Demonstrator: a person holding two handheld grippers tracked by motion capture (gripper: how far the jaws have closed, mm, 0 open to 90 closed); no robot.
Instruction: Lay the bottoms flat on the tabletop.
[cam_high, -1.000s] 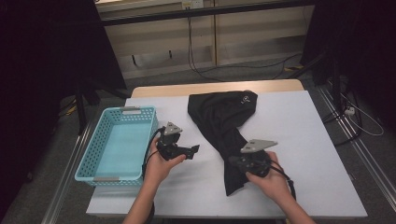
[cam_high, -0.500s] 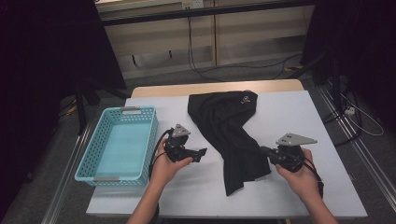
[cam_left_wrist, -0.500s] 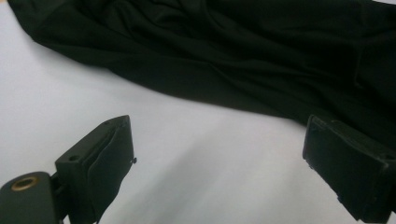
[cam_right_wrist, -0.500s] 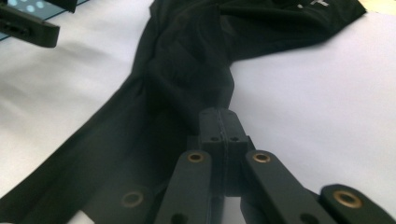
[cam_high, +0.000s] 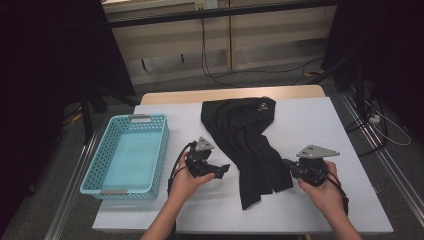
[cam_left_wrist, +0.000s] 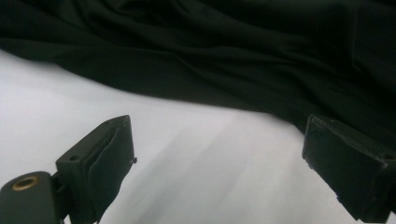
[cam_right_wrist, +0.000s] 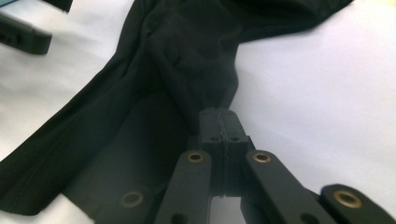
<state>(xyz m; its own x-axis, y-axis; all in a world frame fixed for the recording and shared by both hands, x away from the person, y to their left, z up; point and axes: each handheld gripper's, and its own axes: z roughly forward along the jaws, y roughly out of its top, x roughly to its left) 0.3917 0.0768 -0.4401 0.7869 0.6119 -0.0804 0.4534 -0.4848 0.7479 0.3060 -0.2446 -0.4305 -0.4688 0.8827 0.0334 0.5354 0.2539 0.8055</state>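
Black garment (cam_high: 245, 145) lay mid-table on the white table (cam_high: 320, 125), long axis running from about 12 o'clock at the far end to 6 o'clock at the near end, wider at the far end, narrowing to a split hem toward the person. A small pale mark sat at the far end; what it was could not be made out.

Right gripper (cam_high: 286, 165) stood at 3 o'clock of the garment's near part. In the high view its jaw tips were lost against the dark cloth. The right gripper view settled it: jaws clenched together, a fold of the cloth's edge pinched at the tips (cam_right_wrist: 218, 116), fabric fanning away toward 11 o'clock.

Left gripper (cam_high: 223, 170) stood at 9 o'clock of the garment, just short of its edge. The left gripper view showed the jaws (cam_left_wrist: 219, 163) spread wide, bare white table between them, cloth (cam_left_wrist: 224, 56) beyond; far jaw cut off at the frame's right edge.

Blue basket (cam_high: 100, 172) stood at 9 o'clock on the table, well apart from the cloth. Both forearms were cut off at the bottom of the high view
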